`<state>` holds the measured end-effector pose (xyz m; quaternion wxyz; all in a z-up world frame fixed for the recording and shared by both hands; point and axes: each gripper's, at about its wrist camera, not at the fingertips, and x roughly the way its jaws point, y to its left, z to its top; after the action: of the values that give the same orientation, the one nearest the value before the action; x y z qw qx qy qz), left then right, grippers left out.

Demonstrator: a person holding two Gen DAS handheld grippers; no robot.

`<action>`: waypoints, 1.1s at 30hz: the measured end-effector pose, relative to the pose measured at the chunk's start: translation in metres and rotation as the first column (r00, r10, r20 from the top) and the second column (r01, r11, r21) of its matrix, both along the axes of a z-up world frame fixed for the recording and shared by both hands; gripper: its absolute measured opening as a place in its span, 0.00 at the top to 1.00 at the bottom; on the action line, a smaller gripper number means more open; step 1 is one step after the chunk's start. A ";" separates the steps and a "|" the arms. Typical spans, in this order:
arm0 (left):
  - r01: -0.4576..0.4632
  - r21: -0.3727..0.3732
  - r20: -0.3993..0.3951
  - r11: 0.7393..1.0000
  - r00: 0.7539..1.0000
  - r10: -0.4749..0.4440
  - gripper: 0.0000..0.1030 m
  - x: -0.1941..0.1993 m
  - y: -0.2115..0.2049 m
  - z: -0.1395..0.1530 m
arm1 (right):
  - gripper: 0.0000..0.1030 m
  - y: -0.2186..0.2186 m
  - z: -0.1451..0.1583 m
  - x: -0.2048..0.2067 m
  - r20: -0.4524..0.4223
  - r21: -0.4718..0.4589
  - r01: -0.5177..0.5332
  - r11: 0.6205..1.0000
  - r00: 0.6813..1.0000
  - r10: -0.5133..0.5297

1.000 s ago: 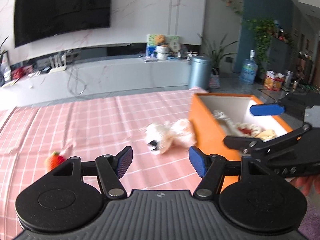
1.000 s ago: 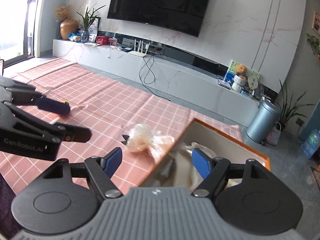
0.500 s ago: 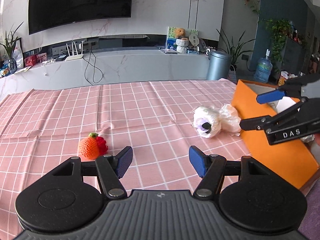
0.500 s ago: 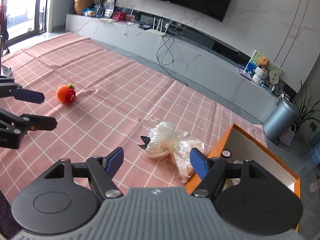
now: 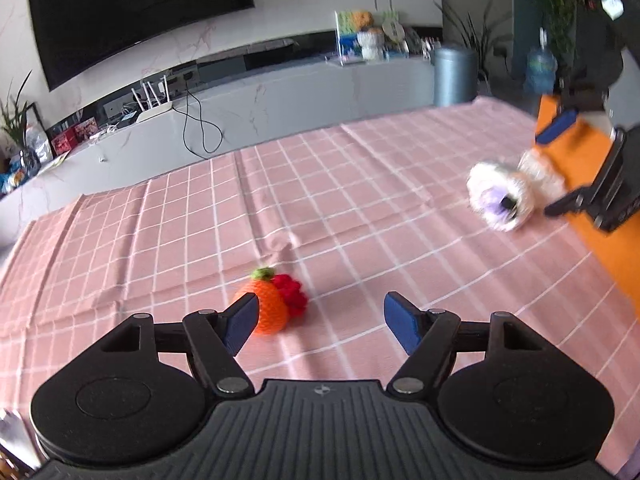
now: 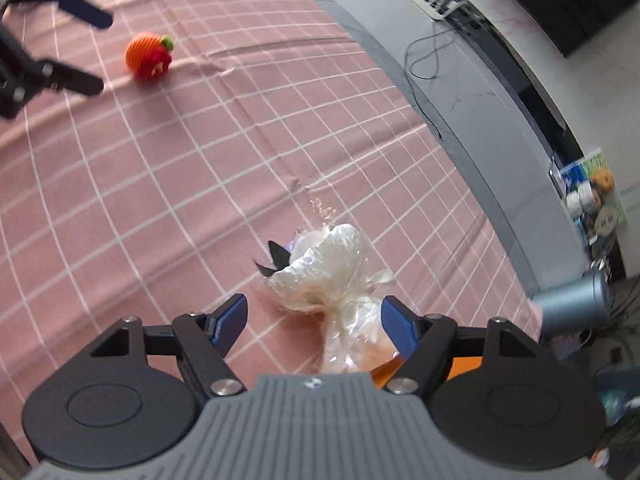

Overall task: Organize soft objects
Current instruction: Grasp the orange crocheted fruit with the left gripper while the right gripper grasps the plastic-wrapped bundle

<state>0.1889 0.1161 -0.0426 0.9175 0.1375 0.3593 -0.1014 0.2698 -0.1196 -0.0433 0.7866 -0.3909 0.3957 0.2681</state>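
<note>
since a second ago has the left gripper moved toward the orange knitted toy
Yes. The left gripper has swung away from the orange box and closed in on the knitted toy.

The orange box [image 5: 592, 200] ran off the left-wrist view's right edge, partly hidden by the blurred right gripper [image 5: 560, 168], and the plastic-wrapped toy [image 5: 504, 200] beside it was smeared.

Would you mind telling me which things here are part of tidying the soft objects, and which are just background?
Part of the job:
- orange knitted toy on the pink cloth
- plastic-wrapped soft toy
- orange box
- left claw, opening, nothing between its pads
- right claw, open

Just lying about:
- television
- grey bin
- water bottle
- router
</note>
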 end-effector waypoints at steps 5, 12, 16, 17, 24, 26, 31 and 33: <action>0.094 0.112 -0.044 0.989 0.995 -0.090 0.19 0.022 0.005 -0.012 | 0.29 0.007 -0.008 0.018 -0.022 -0.082 -0.106 0.991 0.994 0.105; 0.181 0.184 -0.122 0.966 0.979 -0.160 0.19 0.051 0.012 -0.024 | 0.29 0.013 -0.017 0.036 -0.062 -0.141 -0.244 0.960 0.969 0.237; 0.195 0.191 -0.157 0.962 0.974 -0.166 0.24 0.062 0.013 -0.030 | 0.29 0.018 -0.024 0.046 -0.104 -0.154 -0.280 0.948 0.958 0.266; 0.195 0.189 -0.162 0.962 0.973 -0.165 0.26 0.064 0.014 -0.031 | 0.29 0.020 -0.028 0.047 -0.109 -0.161 -0.281 0.946 0.958 0.266; 0.176 0.154 -0.182 0.972 0.972 -0.148 0.29 0.073 0.019 -0.037 | 0.29 0.023 -0.034 0.059 -0.131 -0.136 -0.249 0.959 0.964 0.232; 0.161 0.130 -0.185 0.978 0.973 -0.136 0.33 0.075 0.021 -0.037 | 0.29 0.024 -0.035 0.062 -0.136 -0.124 -0.237 0.964 0.966 0.220; 0.114 0.064 -0.200 0.991 0.975 -0.099 0.42 0.074 0.026 -0.035 | 0.29 0.028 -0.038 0.066 -0.152 -0.133 -0.225 0.965 0.967 0.204; 0.095 0.058 -0.194 0.994 0.978 -0.082 0.43 0.071 0.026 -0.035 | 0.31 0.032 -0.040 0.067 -0.159 -0.144 -0.216 0.966 0.968 0.193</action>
<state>0.2598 0.1421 -0.0775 0.8681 0.1738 0.4424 -0.1428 0.3370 -0.0879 -0.0828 0.6902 -0.4716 0.4288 0.3426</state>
